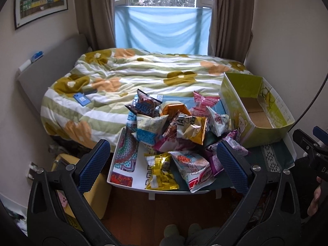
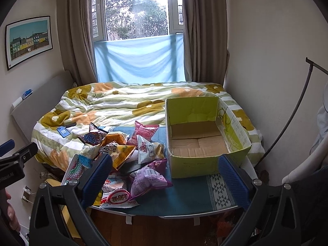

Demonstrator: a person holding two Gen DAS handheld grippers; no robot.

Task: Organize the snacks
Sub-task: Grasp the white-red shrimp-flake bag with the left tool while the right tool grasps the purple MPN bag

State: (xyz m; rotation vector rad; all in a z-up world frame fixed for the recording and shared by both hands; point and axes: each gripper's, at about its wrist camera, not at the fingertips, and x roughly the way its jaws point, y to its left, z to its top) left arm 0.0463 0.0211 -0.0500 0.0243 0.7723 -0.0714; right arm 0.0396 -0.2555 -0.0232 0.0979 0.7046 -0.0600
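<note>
A pile of snack bags point(image 1: 174, 129) lies on a small white table point(image 1: 131, 187) at the foot of the bed; it also shows in the right wrist view point(image 2: 127, 155). An open, empty green cardboard box point(image 2: 205, 135) stands on the table's right side, also in the left wrist view point(image 1: 256, 110). My left gripper point(image 1: 164, 164) is open and empty, held in front of the pile. My right gripper point(image 2: 166, 176) is open and empty, in front of the box and a purple bag point(image 2: 149, 176). A gold bag point(image 1: 160, 170) lies nearest the front edge.
A bed with a flowered quilt point(image 1: 133, 75) lies behind the table, with a blue phone point(image 1: 83, 99) on it. A dark cloth point(image 2: 184, 196) covers the table's right part. A yellow box point(image 1: 94, 194) stands on the floor at left. Walls close in on both sides.
</note>
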